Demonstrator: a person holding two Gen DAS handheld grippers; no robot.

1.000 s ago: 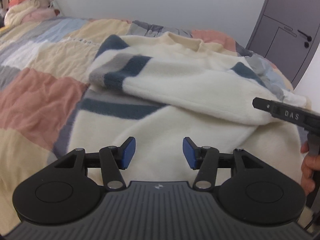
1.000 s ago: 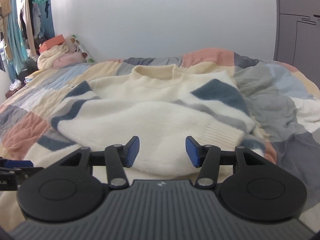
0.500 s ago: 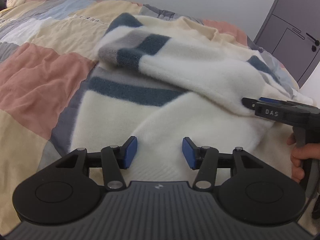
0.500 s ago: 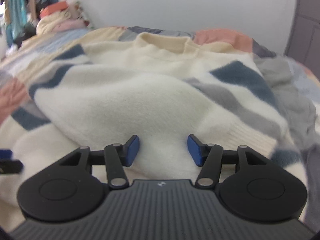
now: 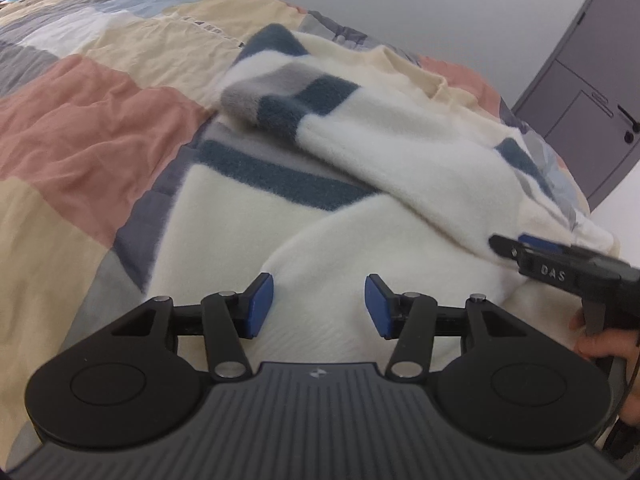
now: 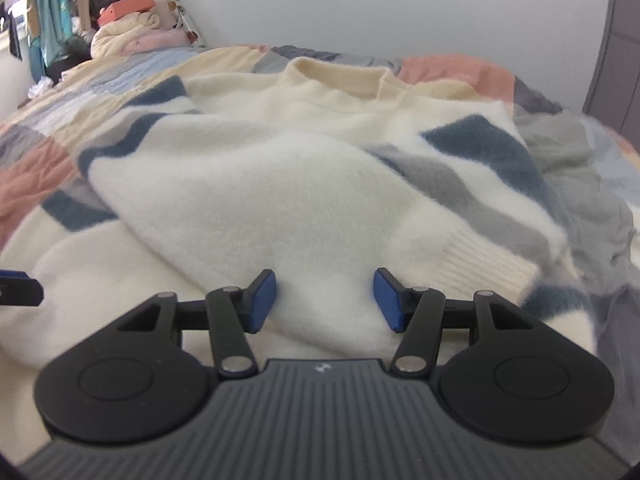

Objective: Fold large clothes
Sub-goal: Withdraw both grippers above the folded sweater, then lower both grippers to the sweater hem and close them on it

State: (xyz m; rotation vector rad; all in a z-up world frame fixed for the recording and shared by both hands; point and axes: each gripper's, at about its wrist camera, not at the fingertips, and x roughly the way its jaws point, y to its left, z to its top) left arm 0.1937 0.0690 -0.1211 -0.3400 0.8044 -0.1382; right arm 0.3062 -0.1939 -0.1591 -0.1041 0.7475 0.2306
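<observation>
Closest to the cameras, both grippers hang just above the bottom part of the sweater [image 6: 256, 200], tilted down at it. The left gripper [image 5: 319, 306] has its blue pads parted with nothing between them, just fuzzy cream fabric underneath. Same for the right gripper [image 6: 324, 300]: jaws apart, gripping nothing. From the left view you can also see the right gripper from the side with the person's hand [image 5: 600, 344] on its handle, its tip right by the sleeve edge.

Progress-wise, I'd say we're partway in. The sweater lies spread on the patchwork bedspread [image 5: 100, 128], collar [image 6: 340, 76] pointing at the far wall. Both sleeves look already folded in across the body: the sleeve with the ribbed cuff [image 6: 480, 264] ends at the right, and the other sleeve [image 5: 400, 160] crosses over diagonally. What's left, my guess, is grabbing the hem and folding the bottom half up toward the collar, then maybe one more fold.

Hard to make out: the hem itself is hidden under the gripper bodies in both views, so I can't tell whether the tips are touching the cloth or just above it. Edges are blurry too. Further back there's a pile of bedding [image 6: 128, 34] and hanging clothes [image 6: 52, 12], and a grey door [image 5: 584, 92] off to the side.
</observation>
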